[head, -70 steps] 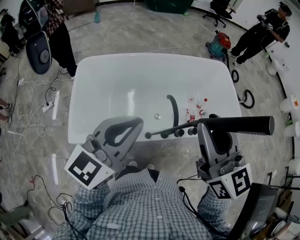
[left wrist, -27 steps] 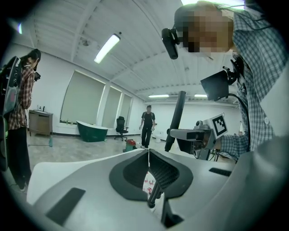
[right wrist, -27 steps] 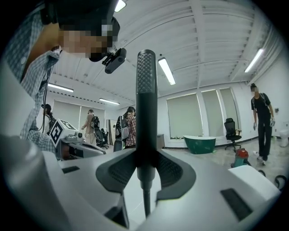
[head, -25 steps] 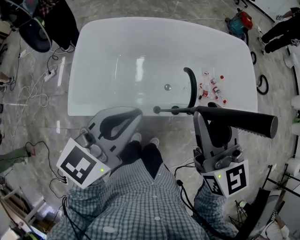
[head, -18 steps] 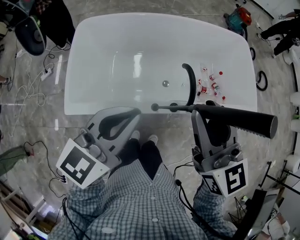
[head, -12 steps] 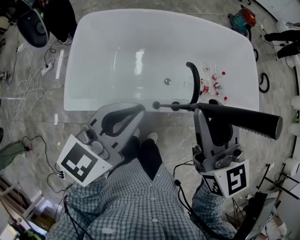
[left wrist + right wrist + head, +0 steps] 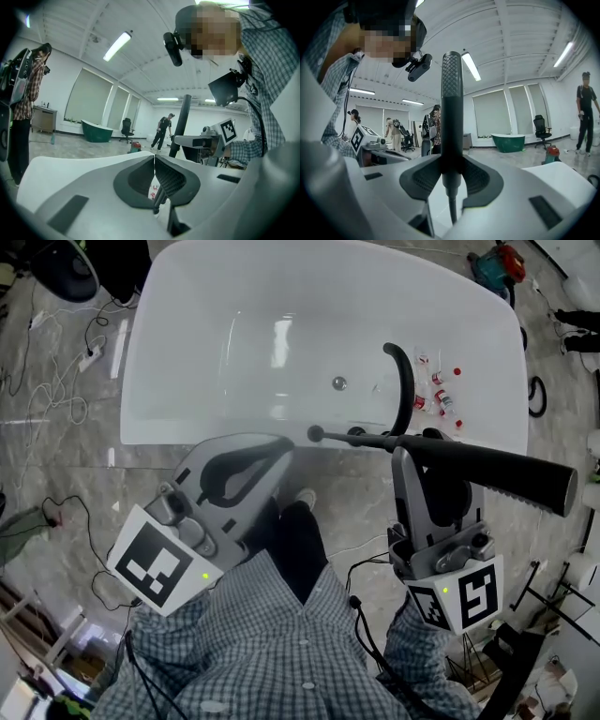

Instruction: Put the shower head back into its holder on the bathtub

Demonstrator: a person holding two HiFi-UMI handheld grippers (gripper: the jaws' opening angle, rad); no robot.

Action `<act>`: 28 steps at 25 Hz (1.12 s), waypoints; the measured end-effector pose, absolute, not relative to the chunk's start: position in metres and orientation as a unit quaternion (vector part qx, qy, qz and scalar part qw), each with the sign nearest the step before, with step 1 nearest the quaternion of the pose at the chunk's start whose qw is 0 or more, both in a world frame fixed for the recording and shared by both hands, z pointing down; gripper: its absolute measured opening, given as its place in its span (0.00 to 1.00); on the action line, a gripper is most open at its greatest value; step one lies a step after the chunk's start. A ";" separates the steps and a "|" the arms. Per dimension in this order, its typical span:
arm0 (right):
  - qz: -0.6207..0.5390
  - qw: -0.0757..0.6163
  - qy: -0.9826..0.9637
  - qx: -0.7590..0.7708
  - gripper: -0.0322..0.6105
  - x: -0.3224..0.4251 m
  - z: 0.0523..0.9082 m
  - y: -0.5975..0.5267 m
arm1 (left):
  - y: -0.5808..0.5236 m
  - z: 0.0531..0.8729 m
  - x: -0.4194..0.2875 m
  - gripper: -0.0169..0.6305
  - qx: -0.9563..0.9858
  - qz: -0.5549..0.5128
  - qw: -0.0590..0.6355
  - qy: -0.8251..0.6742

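The right tongs point(image 7: 424, 448) are clamped on the shower head point(image 7: 497, 476), a long dark wand held roughly level above the near rim of the white bathtub point(image 7: 187, 352); its thin end points toward the left tongs point(image 7: 284, 442) and its thick end juts out to the right; the left tongs have their tips pressed together with nothing between them; a dark curved tube point(image 7: 405, 381) and small red-capped bottles point(image 7: 441, 395) lie inside the tub.
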State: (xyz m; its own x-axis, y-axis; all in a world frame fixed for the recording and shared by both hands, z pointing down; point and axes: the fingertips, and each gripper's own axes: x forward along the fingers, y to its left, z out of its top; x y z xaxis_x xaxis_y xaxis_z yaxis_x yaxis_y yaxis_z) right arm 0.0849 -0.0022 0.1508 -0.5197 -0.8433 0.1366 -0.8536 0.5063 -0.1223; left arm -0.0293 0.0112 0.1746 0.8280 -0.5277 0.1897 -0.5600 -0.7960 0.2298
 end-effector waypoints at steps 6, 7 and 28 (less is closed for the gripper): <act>0.102 0.035 -0.866 0.489 0.26 0.083 0.179 -0.003 | 0.015 0.208 -0.026 0.05 0.946 0.070 0.151 -0.277; 0.104 0.036 -0.865 0.489 0.26 0.082 0.182 -0.004 | 0.014 0.212 -0.027 0.05 0.946 0.071 0.154 -0.277; 0.136 0.046 -0.861 0.488 0.26 0.069 0.260 -0.016 | -0.002 0.273 -0.046 0.05 0.938 0.073 0.177 -0.290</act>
State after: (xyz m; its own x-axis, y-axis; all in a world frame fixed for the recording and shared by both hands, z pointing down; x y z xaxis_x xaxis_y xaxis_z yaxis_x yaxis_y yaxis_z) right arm 0.0692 -0.0161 0.2602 -0.5195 -0.8277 0.2123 -0.8529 0.4869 -0.1886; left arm -0.0457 -0.0020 0.2726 0.8209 -0.5179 0.2407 -0.5700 -0.7687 0.2902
